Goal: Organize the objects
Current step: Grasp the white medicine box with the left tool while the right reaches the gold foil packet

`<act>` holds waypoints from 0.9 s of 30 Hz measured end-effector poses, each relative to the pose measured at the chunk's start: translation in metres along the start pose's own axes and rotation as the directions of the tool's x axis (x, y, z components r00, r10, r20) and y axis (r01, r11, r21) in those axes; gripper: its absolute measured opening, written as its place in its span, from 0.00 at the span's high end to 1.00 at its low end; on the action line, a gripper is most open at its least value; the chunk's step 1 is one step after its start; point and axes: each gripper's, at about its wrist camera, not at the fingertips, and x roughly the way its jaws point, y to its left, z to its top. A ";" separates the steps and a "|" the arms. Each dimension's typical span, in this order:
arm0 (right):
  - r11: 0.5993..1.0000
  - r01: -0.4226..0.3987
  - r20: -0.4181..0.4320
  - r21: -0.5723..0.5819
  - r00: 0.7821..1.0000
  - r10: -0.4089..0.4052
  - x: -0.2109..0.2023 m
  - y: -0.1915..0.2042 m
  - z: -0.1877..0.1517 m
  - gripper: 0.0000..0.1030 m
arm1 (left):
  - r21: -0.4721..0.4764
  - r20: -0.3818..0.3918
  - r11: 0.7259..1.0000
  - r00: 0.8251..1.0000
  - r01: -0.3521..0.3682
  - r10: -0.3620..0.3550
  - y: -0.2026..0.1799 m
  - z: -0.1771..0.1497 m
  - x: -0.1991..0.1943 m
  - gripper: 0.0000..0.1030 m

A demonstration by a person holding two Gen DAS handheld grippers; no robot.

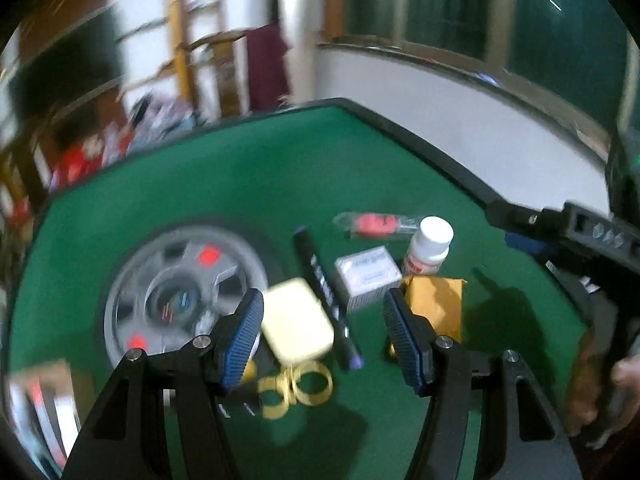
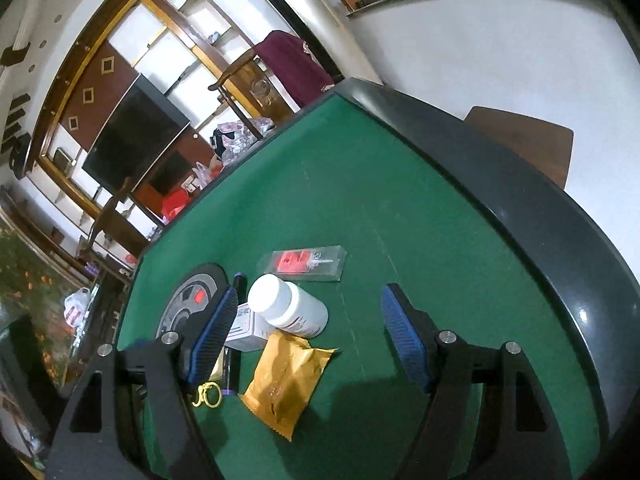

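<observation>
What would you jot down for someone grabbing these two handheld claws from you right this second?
Left gripper: open, empty, above the cream case and black marker.
Right gripper: open, empty, over the white bottle and gold packet.
Also bunched on the green table: small white box, gold scissors, clear pack with red contents.
Nothing visibly sorted; everything remains.

Both wrist views look steeply down, sharing the green table (image 1: 200,184).

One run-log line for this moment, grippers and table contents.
left gripper: jaws open, empty | right gripper: jaws open, empty | white bottle, gold packet, black marker: untouched on green table
</observation>
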 end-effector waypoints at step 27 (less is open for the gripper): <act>0.997 0.028 -0.044 0.068 0.999 -0.025 0.015 -0.019 0.003 0.28 | 0.402 -0.175 0.894 0.975 0.199 -0.138 -0.049 0.018 0.064 0.64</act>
